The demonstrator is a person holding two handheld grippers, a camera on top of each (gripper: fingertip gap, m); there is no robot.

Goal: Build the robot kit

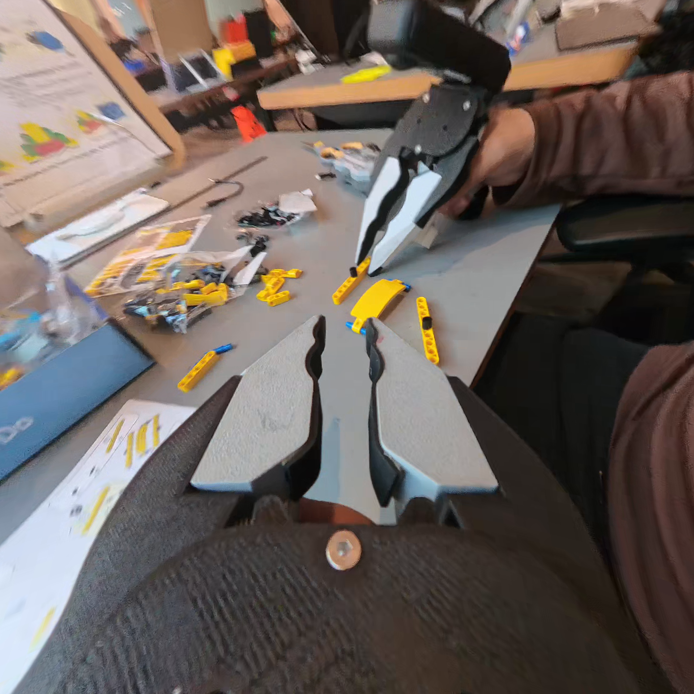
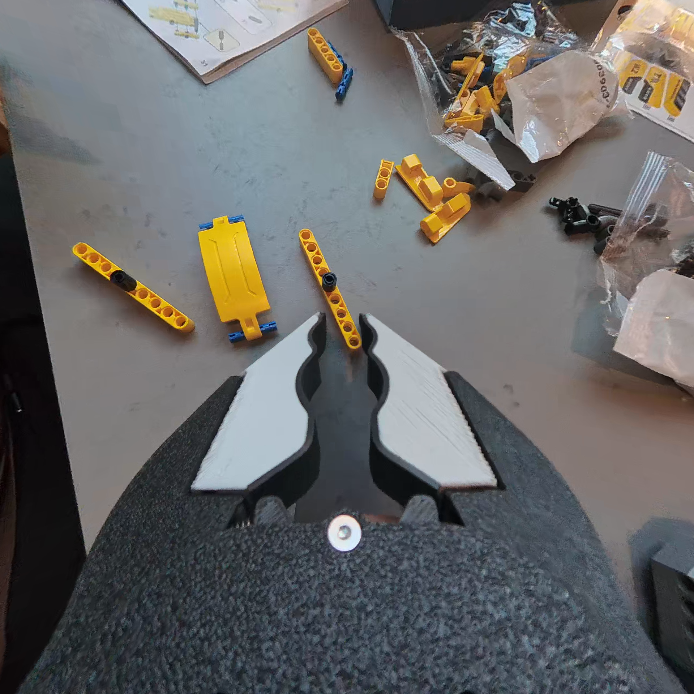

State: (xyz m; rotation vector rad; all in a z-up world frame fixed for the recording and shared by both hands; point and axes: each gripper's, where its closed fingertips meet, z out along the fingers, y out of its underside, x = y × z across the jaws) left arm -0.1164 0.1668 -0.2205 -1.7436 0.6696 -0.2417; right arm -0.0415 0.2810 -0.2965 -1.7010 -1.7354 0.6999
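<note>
On the grey counter (image 2: 150, 169): loose yellow construction parts, opened bags.
Right gripper (image 2: 342, 330): jaws narrowly parted, empty, tips straddling the near end of a yellow holed beam (image 2: 330, 289) with a black pin.
Left gripper (image 1: 344, 330): jaws narrowly parted, holding nothing, just short of a curved yellow panel (image 1: 373, 300).
Second beam (image 2: 131, 287): beyond the panel, well apart from both jaws.

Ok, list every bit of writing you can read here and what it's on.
White patch on the clear parts bag: printed digits, legible but not copied here.
Sticker sheet: bold characters, not copied.
Instruction booklet: print too small to read.
Blue box: partial white mark, blurred.
Poster board: lines too blurred to read.
</note>
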